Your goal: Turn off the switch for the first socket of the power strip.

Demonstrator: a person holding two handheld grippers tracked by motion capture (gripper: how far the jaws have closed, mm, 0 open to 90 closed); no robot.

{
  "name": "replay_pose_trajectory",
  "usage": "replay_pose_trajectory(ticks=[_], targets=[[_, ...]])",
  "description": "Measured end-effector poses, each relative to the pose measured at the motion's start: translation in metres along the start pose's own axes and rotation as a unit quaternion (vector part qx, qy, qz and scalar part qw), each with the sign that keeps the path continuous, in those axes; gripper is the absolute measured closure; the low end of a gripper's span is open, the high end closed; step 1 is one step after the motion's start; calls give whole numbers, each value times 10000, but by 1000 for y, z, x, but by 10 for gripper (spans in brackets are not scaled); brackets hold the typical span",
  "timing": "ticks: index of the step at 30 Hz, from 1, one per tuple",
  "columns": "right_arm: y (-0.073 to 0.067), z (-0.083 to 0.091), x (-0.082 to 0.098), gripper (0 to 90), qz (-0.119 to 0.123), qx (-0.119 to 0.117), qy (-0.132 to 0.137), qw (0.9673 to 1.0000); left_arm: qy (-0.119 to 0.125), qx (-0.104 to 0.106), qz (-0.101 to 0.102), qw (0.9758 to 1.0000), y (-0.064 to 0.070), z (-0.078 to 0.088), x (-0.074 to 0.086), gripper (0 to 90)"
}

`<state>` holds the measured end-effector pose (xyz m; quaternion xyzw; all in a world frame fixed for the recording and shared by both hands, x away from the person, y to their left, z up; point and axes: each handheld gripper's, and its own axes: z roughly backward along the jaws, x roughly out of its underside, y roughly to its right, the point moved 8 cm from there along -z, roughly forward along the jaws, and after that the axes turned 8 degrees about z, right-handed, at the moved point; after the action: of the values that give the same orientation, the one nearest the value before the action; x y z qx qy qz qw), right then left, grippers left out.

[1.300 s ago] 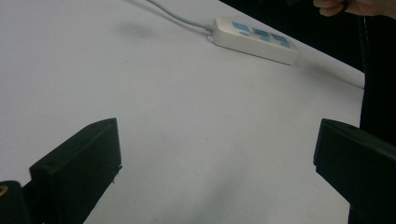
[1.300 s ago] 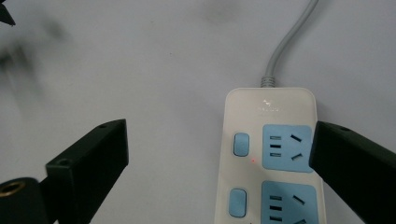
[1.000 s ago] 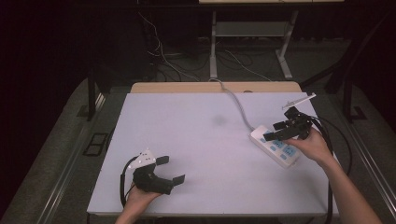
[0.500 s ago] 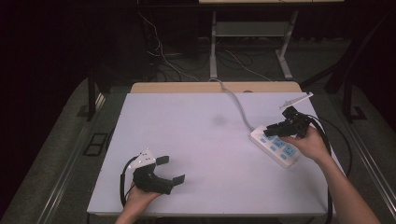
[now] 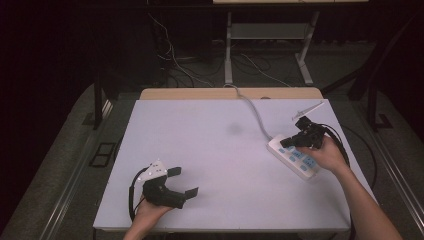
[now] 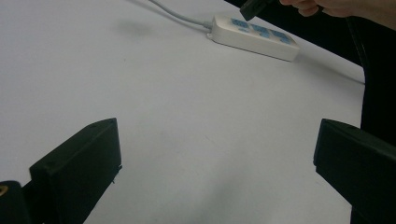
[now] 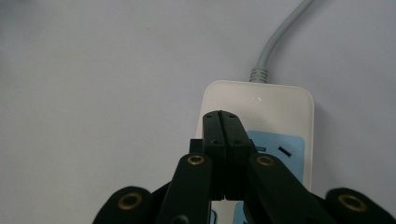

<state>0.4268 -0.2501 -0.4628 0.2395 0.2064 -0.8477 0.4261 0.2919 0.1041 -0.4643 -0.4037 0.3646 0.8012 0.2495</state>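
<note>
Resting at the near left of the white table (image 5: 220,150), left gripper (image 5: 181,184) sitting in a hand (image 5: 145,212) with its jaws spread wide apart and holding nothing, a grey plate on top and a black cable looping behind it. Showing, in the left gripper view, both black jaws standing far apart over bare tabletop, with the power strip (image 6: 254,36) lying well off toward the far right. Lying on the right part of the table, white power strip (image 5: 294,156) with pale blue socket faces, set at a slant, its grey cord (image 5: 252,112) running off the far edge. Hovering at the strip's cord end, right gripper (image 5: 286,142) held in the right hand (image 5: 327,152), jaws pressed together with nothing between them. Pointing, in the right gripper view, closed jaw tips at the white end of the strip (image 7: 261,121), just short of the first blue socket; contact with the strip not being possible to tell.
</note>
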Motion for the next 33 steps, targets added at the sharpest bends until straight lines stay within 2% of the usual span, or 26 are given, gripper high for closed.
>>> replay_pose_trajectory(ticks=[21,33], targets=[[1,-12,5,896,28,-9,-253,9997,-14,-1,-11,10000,0,0,0,0],[1,-13,5,899,96,14,-212,9997,-28,1,-25,10000,0,0,1,0]])
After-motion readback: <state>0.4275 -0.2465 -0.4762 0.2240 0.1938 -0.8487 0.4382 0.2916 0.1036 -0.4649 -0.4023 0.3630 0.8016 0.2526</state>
